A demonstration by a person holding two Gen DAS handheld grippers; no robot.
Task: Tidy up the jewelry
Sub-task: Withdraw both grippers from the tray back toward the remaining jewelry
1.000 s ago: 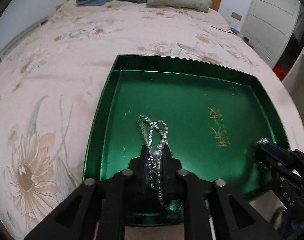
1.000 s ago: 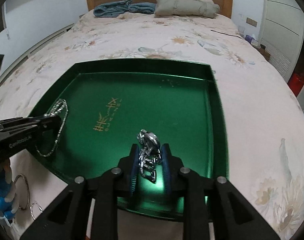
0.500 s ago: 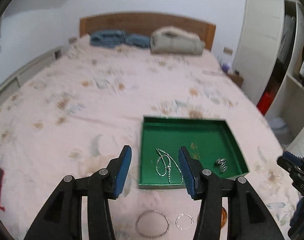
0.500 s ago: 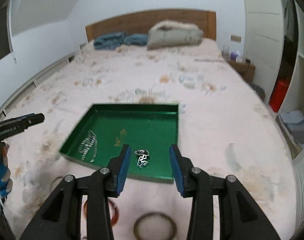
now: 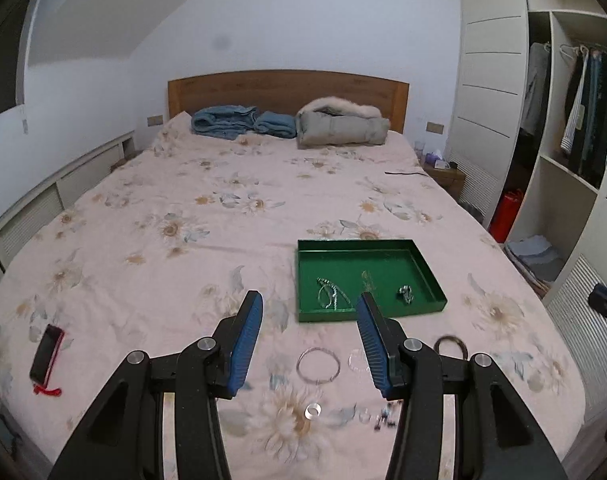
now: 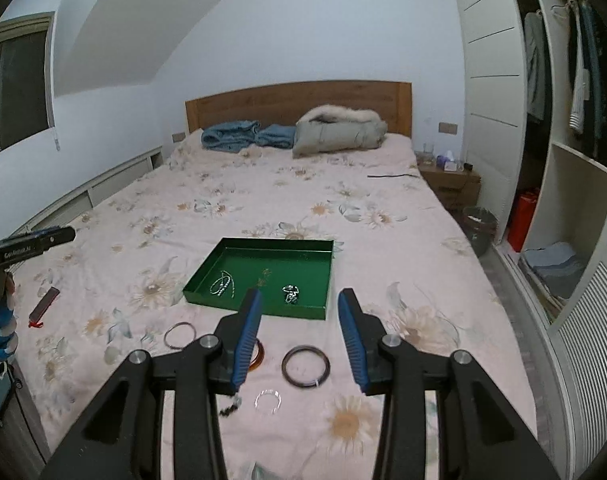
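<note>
Both the left gripper (image 5: 309, 330) and right gripper (image 6: 299, 326) are wide open, holding nothing. The green tray (image 6: 326, 280) with two necklaces (image 6: 222, 283) sits on the flowery bed (image 6: 263, 192), bangles (image 6: 306, 365) near its front edge.

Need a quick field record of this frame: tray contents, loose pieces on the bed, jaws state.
tray: green tray on the bed
in tray: beaded necklace, chain bracelet
loose on bed: silver bangle, dark bangle, clear ring
left gripper: jaws open, holding nothing
right gripper: jaws open, holding nothing
other: phone near the bed's left edge
</note>
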